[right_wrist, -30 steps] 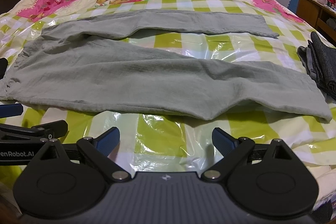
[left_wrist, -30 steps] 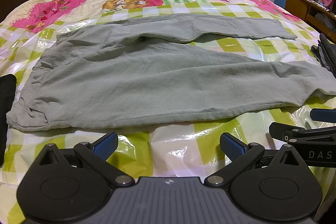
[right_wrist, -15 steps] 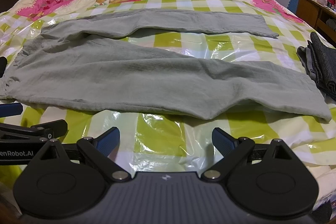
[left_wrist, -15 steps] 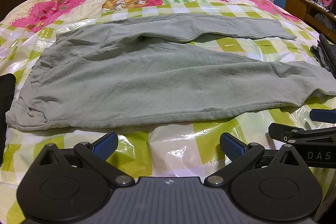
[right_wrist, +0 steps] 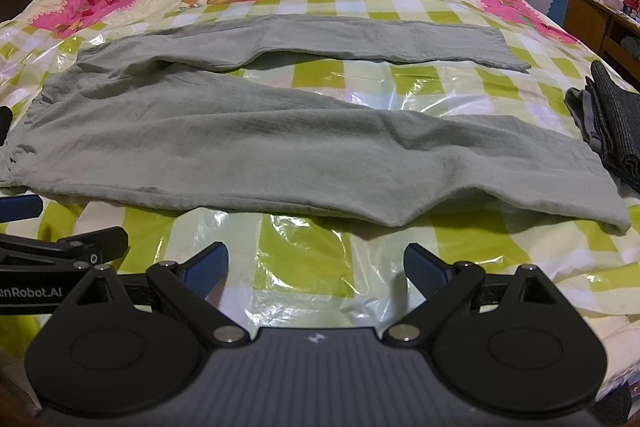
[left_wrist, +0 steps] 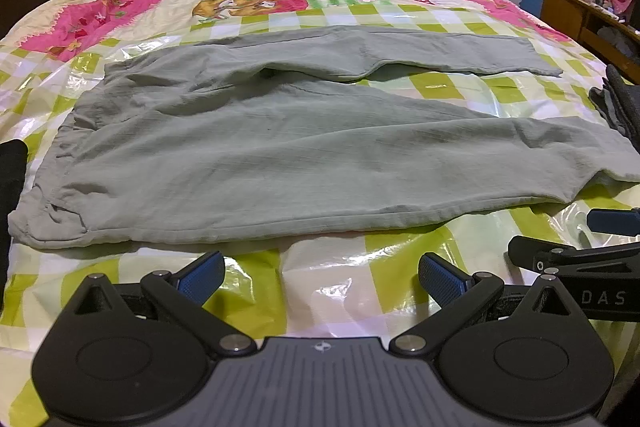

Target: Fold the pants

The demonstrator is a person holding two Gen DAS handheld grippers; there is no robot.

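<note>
The pants (left_wrist: 304,151) sit very slightly lower in the left wrist view; nothing else has shifted.

Pants (left_wrist: 288,155) flat on bed (left_wrist: 340,279), waistband at left, legs running right, one behind the other. Folded garments (right_wrist: 616,123) right of the leg ends. Left gripper (left_wrist: 320,277) and right gripper (right_wrist: 316,267) side by side before the pants' near edge, apart from it.

Left gripper (left_wrist: 320,277) and right gripper (right_wrist: 316,267), low in frame, side by side, jaws spread wide, holding nothing.
</note>
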